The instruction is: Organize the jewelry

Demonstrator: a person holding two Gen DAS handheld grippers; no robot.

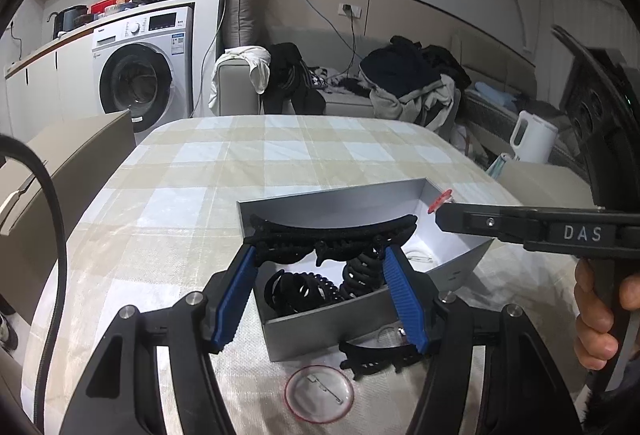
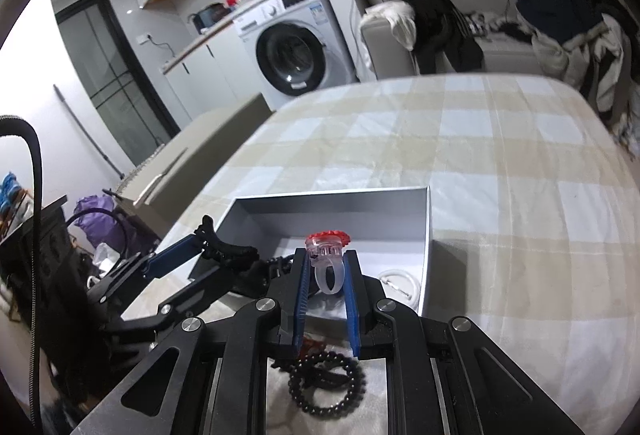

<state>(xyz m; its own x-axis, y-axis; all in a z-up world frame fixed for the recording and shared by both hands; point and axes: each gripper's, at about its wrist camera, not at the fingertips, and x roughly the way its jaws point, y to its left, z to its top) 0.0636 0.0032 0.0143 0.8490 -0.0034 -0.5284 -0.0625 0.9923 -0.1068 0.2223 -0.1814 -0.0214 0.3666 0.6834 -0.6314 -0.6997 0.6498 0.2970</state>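
being carried toward the grey box are two pieces at once: a black claw clip is being pinched across its width by the left gripper, right over the box's opening, while a clear plastic ring with a red top is being squeezed between the nearly closed fingers of the right gripper, just above the box's near wall. the step in hand is being read as the drop-off into the box, where black coiled hair ties are already lying on the white floor. next, each piece is likely being lowered inside the walls before the fingers are spread, with care that the two grippers are not crossed. left outside on the checked tablecloth are a round clear badge, a second black clip and a black bead bracelet. a pale ring-shaped item in the box corner is too faint to be identified.
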